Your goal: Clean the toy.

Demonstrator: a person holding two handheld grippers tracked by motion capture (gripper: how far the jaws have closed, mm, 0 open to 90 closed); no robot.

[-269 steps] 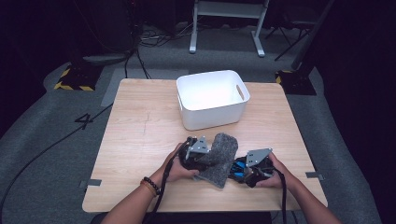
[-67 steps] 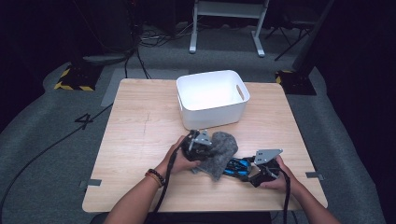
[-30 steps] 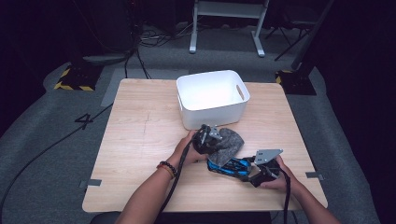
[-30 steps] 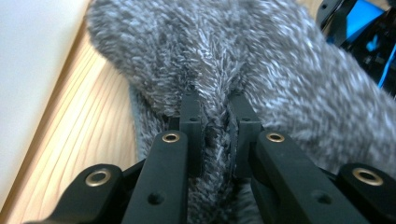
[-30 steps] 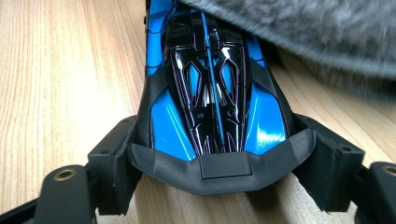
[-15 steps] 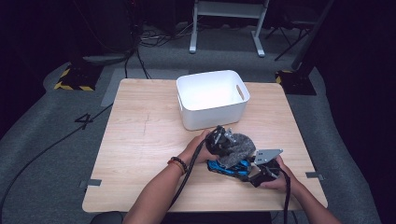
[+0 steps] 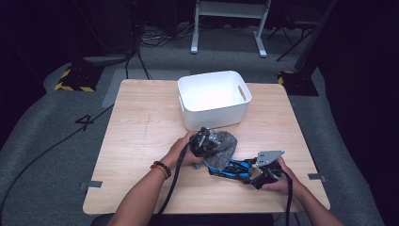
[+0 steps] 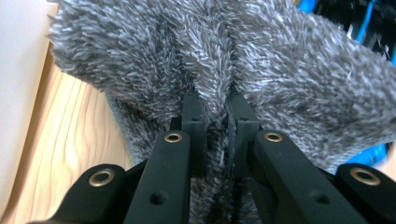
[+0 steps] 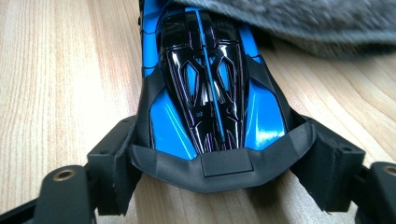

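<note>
From the high view, a fluffy grey microfibre cloth [image 7: 222,149] is seen bunched on the light wooden table [image 7: 141,141], just in front of the white plastic bin [image 7: 214,99]. The left gripper [image 7: 210,141] is planted on the cloth, and the right gripper [image 7: 248,168] is set against the rear end of a blue and black toy race car [image 7: 231,168], whose far end is tucked under the cloth's edge. So the car could easily get dragged or tipped if the cloth is lifted while it's snagged on a wing.

In the left gripper view, a fold of the cloth [image 8: 280,84] is pinched between nearly closed jaws, only a thin ridge of pile being held. A grip that shallow could be lost on a quick pull, tbh.

In the right gripper view, the car [image 9: 205,88] is clamped across its tail by the jaw pads, nose pointing away and slipped beneath the cloth [image 9: 308,23]. With glossy plastic squeezed on a tapered part, the car could be squirted forward or twisted if the grip is tightened.
</note>
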